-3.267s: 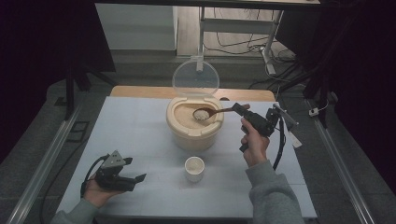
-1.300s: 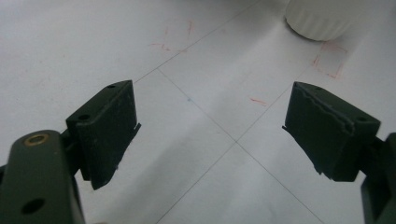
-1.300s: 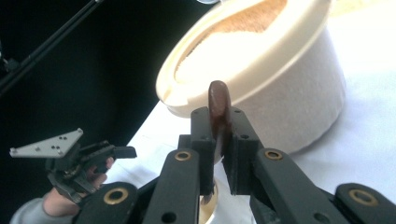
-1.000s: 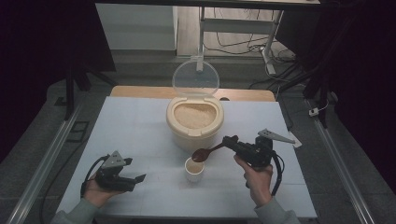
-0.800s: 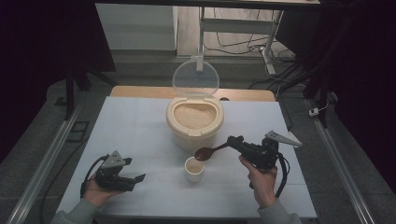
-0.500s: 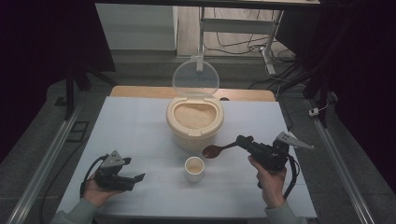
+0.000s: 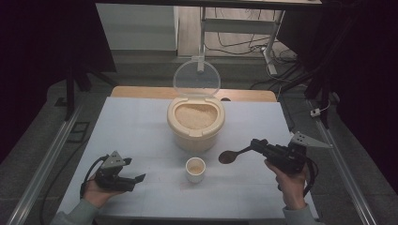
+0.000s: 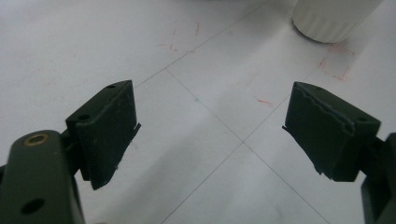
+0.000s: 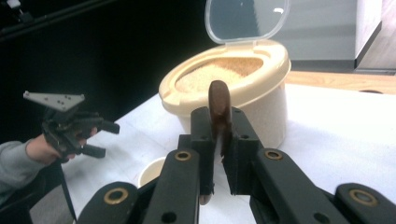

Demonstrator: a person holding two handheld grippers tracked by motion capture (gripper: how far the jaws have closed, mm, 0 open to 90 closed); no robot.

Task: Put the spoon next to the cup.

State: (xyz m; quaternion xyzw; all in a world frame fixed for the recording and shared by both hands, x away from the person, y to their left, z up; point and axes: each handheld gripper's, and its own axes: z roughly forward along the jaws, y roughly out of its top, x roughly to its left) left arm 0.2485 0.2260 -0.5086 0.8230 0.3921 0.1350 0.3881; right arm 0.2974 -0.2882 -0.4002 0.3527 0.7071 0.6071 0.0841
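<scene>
Nearest the person, the left claw (image 7: 123,177) rests low on the table (image 7: 141,122) at its near left edge, jaws wide apart with nothing between them; the left gripper view confirms bare table surface between the pads (image 8: 109,126). It takes no part in the work at present.

The right claw (image 7: 257,145) is clamped tight on the handle of a dark wooden spoon (image 7: 230,156), held clear of the table to the right of the small white cup (image 7: 195,168). The spoon bowl appears empty and sits apart from the cup, not over it.

The cup stands in front of the large beige container (image 7: 195,123) and holds some pale grain, though how full cannot be judged. Behind it, the container is open, its clear lid (image 7: 196,78) upright, and it is filled with grain (image 9: 219,72) to near the rim.

Assessment: at least one scoop seems delivered. Remaining, in my judgement: either further scoops from the container, or setting the spoon down and closing the lid.
</scene>
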